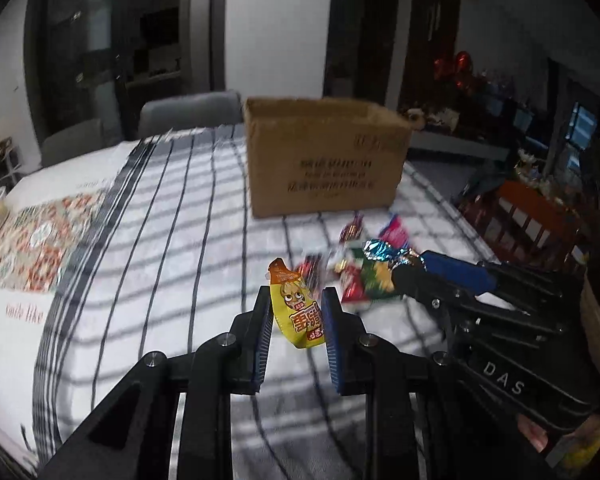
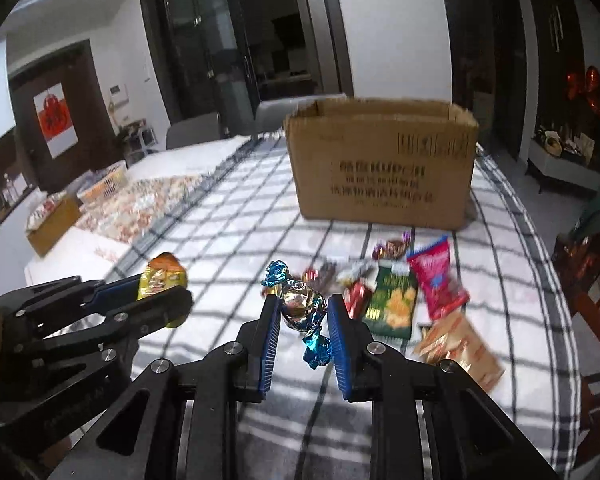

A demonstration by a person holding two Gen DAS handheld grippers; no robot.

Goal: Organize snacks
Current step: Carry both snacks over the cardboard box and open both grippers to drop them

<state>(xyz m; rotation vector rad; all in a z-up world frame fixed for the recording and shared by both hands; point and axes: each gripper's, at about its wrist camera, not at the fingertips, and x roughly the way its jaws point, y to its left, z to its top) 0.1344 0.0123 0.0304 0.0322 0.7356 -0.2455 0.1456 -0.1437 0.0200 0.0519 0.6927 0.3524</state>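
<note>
My left gripper is shut on a yellow snack packet and holds it above the checked tablecloth; it also shows in the right wrist view. My right gripper is shut on a blue-and-gold foil candy, also seen in the left wrist view. An open cardboard box stands ahead on the table. Loose snacks lie before it: a green chip bag, a red bag, an orange packet and small candies.
Grey chairs stand behind the table. A patterned mat lies at the left. A small box and a basket sit at the far left. A shelf with goods stands at the right.
</note>
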